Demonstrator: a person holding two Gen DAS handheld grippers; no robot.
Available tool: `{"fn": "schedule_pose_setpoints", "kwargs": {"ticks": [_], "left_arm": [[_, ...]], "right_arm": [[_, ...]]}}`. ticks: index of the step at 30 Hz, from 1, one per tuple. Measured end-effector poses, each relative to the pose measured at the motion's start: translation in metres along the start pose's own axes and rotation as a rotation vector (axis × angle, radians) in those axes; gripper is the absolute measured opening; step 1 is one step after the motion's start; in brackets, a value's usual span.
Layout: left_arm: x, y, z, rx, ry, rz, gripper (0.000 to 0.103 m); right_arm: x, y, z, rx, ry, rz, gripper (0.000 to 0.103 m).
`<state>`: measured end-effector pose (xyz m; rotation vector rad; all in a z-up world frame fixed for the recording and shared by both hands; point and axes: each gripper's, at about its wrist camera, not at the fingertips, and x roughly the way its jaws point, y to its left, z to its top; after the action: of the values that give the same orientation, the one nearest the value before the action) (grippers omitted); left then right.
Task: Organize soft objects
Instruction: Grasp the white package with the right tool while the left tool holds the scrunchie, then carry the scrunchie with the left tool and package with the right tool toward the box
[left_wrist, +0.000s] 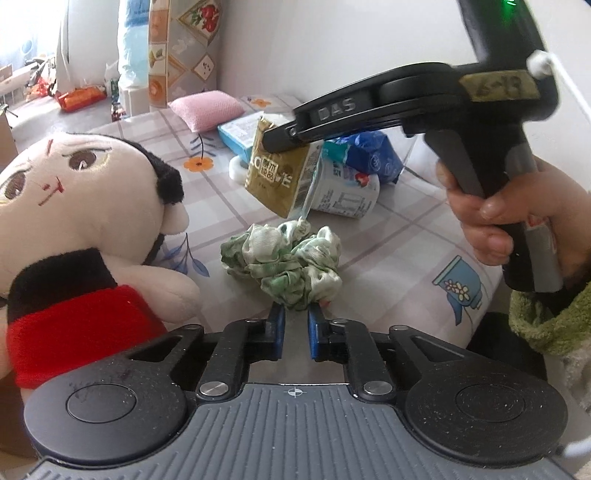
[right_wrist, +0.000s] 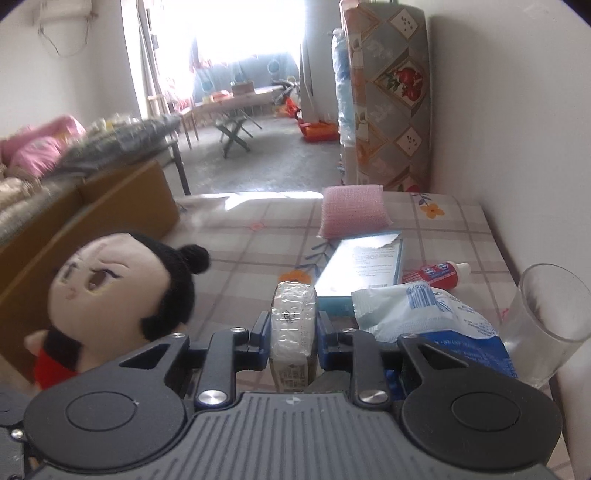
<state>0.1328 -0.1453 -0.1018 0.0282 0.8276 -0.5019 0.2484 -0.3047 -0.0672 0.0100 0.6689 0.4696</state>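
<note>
Left gripper (left_wrist: 296, 314) pinches the edge of the green-and-white scrunchie (left_wrist: 284, 264), bunched on the checked tablecloth (left_wrist: 388, 243) beside the plush doll (left_wrist: 85, 221). Only this view shows the right gripper (left_wrist: 275, 142) from outside, clamped on a gold carton (left_wrist: 277, 177). The right wrist view alone reveals a glass (right_wrist: 546, 317), toothpaste tube (right_wrist: 436, 271) and bright room beyond.
</note>
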Motion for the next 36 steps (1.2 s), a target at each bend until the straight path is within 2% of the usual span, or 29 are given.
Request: {"fn": "schedule_pose_setpoints", "kwargs": {"ticks": [5,7,9,11,14,16,24,25,27,30,32,36], "left_arm": [[-0.012,-0.006,-0.002,0.023,-0.008,-0.006,0.012],[-0.017,-0.008,-0.004,0.034,0.000,-0.010,0.017],[-0.024,-0.010,-0.005,0.051,0.004,-0.014,0.031],[-0.031,-0.012,-0.006,0.066,0.000,-0.011,0.060],[-0.037,-0.016,-0.003,0.089,-0.038,0.004,0.074],[-0.033,-0.019,0.003,0.100,-0.035,0.009,0.075],[0.013,-0.023,0.021,0.094,0.047,0.064,0.074],[0.017,-0.025,0.021,0.101,0.056,0.070,0.072],[0.021,-0.028,0.021,0.118,0.062,0.089,0.063],[0.024,-0.030,0.019,0.131,0.069,0.137,0.044],[0.023,-0.027,0.019,0.123,0.070,0.150,0.025],[0.019,-0.022,0.021,0.095,0.068,0.158,0.017]], "right_arm": [[-0.037,-0.004,-0.001,0.063,-0.054,0.066,0.026],[-0.055,-0.003,-0.003,0.076,-0.075,0.083,0.026],[-0.072,-0.004,-0.008,0.098,-0.081,0.097,0.026],[-0.084,-0.008,-0.017,0.130,-0.069,0.120,0.026],[-0.093,-0.010,-0.032,0.164,-0.036,0.120,0.026],[-0.093,-0.010,-0.040,0.165,-0.021,0.093,0.026],[-0.082,-0.017,-0.063,0.192,0.008,0.087,0.027],[-0.082,-0.016,-0.064,0.190,0.003,0.089,0.028],[-0.082,-0.016,-0.064,0.187,-0.004,0.090,0.028],[-0.081,-0.015,-0.067,0.189,-0.009,0.098,0.028],[-0.082,-0.014,-0.068,0.185,-0.018,0.098,0.028],[-0.085,-0.013,-0.071,0.180,-0.034,0.099,0.027]]}}
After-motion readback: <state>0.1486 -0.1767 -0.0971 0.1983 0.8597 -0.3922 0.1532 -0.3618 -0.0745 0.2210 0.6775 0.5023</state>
